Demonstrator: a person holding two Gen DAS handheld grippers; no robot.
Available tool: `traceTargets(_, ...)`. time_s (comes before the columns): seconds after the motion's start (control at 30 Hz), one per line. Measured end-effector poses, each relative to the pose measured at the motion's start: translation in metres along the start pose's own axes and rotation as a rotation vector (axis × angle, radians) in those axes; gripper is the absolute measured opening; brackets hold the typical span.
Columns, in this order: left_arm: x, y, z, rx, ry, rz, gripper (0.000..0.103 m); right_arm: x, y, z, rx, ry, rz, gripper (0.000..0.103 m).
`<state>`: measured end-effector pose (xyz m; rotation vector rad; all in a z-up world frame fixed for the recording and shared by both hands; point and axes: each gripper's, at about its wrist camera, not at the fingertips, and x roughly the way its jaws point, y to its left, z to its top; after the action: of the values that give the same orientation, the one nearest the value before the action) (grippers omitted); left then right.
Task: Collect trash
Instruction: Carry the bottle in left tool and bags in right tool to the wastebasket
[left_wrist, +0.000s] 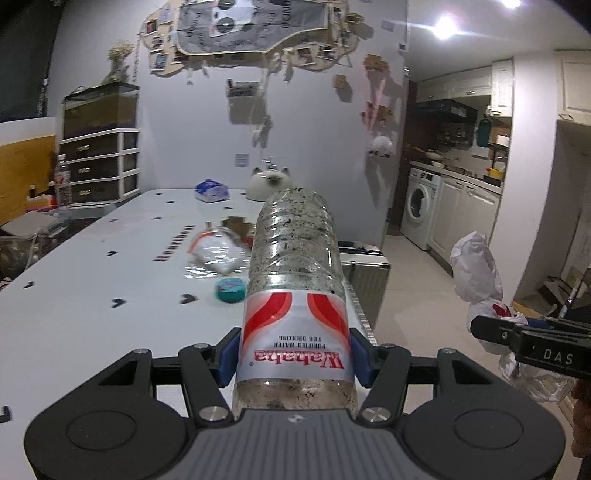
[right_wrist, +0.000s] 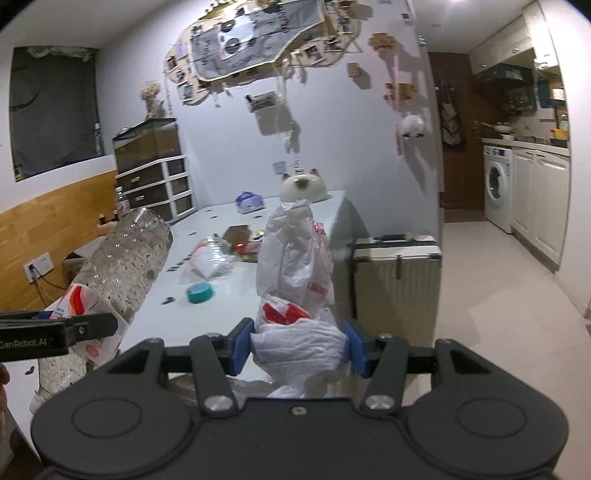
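Observation:
My left gripper (left_wrist: 293, 356) is shut on a clear plastic water bottle (left_wrist: 295, 266) with a red and white label, held in the air above the white table's (left_wrist: 92, 314) near right corner, bottle base pointing away. The bottle also shows in the right wrist view (right_wrist: 122, 258) at the left. My right gripper (right_wrist: 299, 349) is shut on a crumpled white plastic bag (right_wrist: 295, 266) with red print, held up to the right of the table. The bag also shows in the left wrist view (left_wrist: 480, 273) at the right.
On the table lie a clear plastic wrapper (left_wrist: 218, 254), a teal tape roll (left_wrist: 229, 290), a small brown box (left_wrist: 238, 225), a blue tissue pack (left_wrist: 211, 190) and a white cat-shaped pot (left_wrist: 267, 183). A silver suitcase (right_wrist: 397, 280) stands beside the table. A washing machine (right_wrist: 496, 184) is at the far right.

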<state>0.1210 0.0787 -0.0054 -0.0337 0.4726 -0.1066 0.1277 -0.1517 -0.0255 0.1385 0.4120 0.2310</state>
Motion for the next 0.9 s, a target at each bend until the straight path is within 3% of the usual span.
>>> traceTargets(0.57,0.050,-0.138,-0.012,0.051,0.037,-0.189,0.060,-0.035,-0.128,-0.021,0.099,-0.010,-0.202,0.054)
traceTargets(0.9,0.114,-0.207,-0.056,-0.001,0.142,-0.238,0.060,-0.007,-0.206,-0.071,0.216,0.067,-0.293,0.054)
